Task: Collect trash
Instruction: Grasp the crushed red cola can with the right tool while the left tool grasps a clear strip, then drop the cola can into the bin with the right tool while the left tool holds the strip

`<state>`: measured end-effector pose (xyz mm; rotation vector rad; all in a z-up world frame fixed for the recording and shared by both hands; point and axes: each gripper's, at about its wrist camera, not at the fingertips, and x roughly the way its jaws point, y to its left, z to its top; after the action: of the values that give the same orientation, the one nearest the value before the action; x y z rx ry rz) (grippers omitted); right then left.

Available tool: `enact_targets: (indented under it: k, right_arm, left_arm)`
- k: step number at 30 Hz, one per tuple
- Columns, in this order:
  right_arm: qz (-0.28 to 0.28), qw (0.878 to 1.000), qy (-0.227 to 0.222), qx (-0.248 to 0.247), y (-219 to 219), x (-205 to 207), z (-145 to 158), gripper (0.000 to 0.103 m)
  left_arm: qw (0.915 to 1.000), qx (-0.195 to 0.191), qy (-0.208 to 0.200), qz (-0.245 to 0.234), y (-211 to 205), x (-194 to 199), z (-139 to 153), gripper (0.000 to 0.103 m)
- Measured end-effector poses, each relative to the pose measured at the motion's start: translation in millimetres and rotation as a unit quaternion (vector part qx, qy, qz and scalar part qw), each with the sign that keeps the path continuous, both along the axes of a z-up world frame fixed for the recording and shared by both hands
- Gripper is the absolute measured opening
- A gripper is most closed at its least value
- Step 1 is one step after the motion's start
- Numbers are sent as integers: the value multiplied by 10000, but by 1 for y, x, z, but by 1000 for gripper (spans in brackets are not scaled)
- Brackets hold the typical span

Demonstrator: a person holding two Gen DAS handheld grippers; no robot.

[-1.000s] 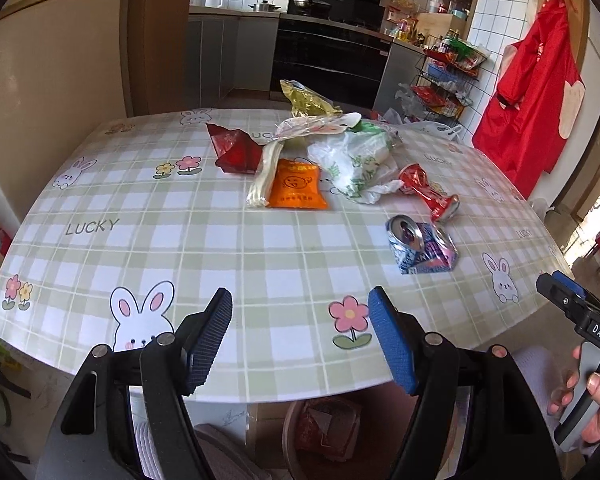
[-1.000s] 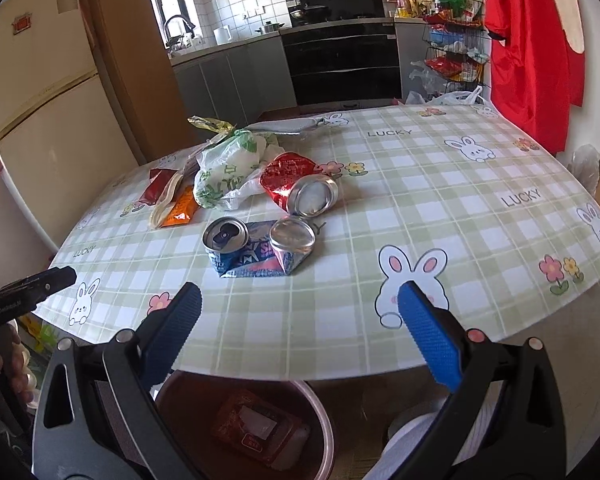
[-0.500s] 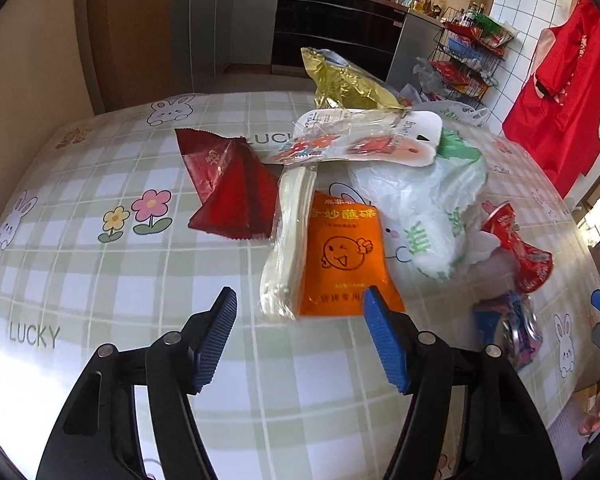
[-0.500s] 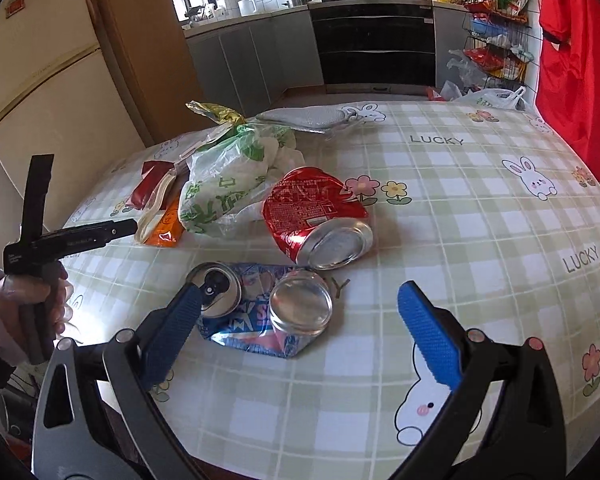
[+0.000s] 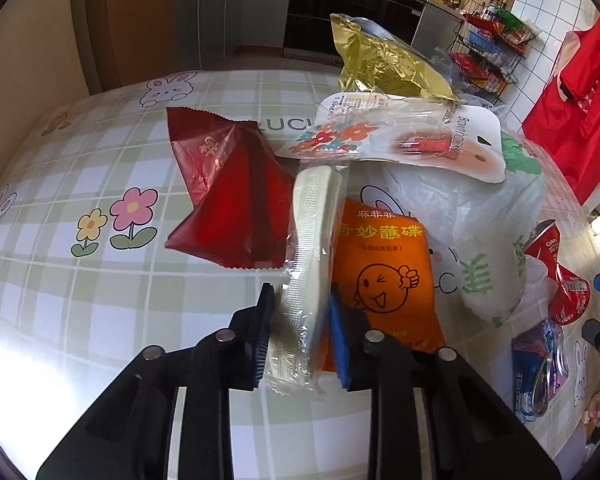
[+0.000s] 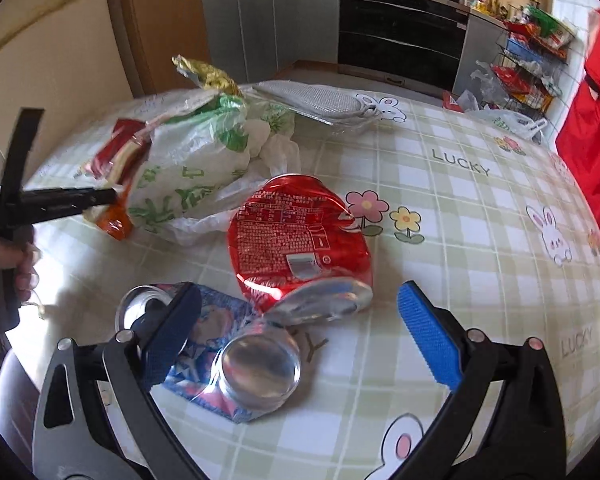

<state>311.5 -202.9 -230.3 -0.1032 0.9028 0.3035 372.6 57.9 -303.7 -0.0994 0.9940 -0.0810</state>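
Observation:
My left gripper (image 5: 300, 334) is shut on the near end of a long clear sleeve of white plastic pieces (image 5: 312, 240) lying on the table. Beside it are an orange snack packet (image 5: 384, 276), a dark red wrapper (image 5: 228, 196), a gold foil bag (image 5: 388, 62), a card blister pack (image 5: 404, 140) and a white plastic bag (image 5: 472, 220). My right gripper (image 6: 296, 334) is open over a crushed blue can (image 6: 236, 364), with a crushed red can (image 6: 296, 240) just beyond it.
The round table has a green checked cloth (image 6: 480, 216) with rabbits and flowers. A silver foil pouch (image 6: 320, 100) lies at its far side. Kitchen cabinets, an oven (image 6: 400, 28), a wire rack of goods (image 6: 528, 64) and red clothing (image 6: 592, 128) stand behind.
My left gripper moved forward over the table and closed on the clear sleeve. My right gripper moved in from the table edge, open, and now straddles the blue can.

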Motion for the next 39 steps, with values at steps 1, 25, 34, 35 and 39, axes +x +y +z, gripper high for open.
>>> enact_targets:
  k: [1, 25, 34, 35, 39]
  right_arm:
    - [43, 10000, 18, -43, 4, 4, -2, 97]
    - [40, 9982, 563, 182, -9, 58, -12, 45]
    - [-196, 9995, 87, 218, -31, 38, 22, 15]
    - [-223, 9995, 29, 229, -35, 36, 26, 15]
    - [-334, 9984, -216, 414, -43, 19, 42, 12]
  left_arm:
    - [10000, -21, -3, -28, 0, -2, 0, 21]
    - [9960, -617, -526, -367, -1, -69, 46, 19]
    - [9921, -906, -652, -573, -18, -91, 66, 19]
    - [9912, -963, -644, -645, -20, -94, 68, 19]
    - [9860, -1175, -704, -947, -25, -113, 76, 19]
